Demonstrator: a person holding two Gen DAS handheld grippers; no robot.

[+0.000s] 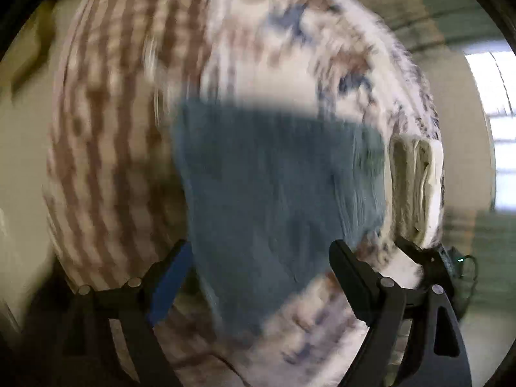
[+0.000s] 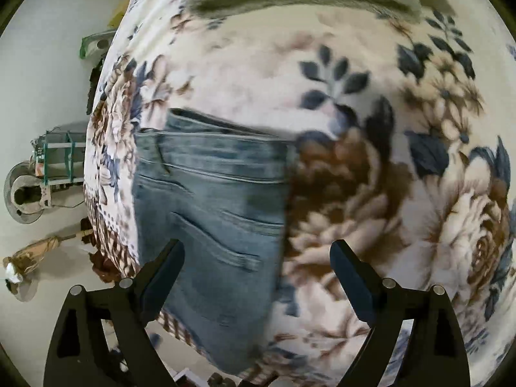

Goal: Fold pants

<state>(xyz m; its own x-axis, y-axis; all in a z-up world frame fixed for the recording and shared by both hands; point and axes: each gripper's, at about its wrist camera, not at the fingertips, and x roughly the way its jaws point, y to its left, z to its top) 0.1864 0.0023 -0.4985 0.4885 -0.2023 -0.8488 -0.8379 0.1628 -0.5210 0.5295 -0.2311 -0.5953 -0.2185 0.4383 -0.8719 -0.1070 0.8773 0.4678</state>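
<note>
Faded blue jeans (image 2: 213, 206) lie folded near the left edge of a floral bedspread (image 2: 371, 167), bare cloth rightward, both the left gripper (image 1: 261, 258) and right gripper (image 2: 258, 254) spread wide, empty.

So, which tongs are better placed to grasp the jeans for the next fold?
Probably the right tongs: they are open over the sharply seen waistband and pocket of the jeans. The left tongs are open too, but their view is blurred.

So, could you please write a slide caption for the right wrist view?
Open right gripper above folded blue jeans lying on a floral blanket.
</note>
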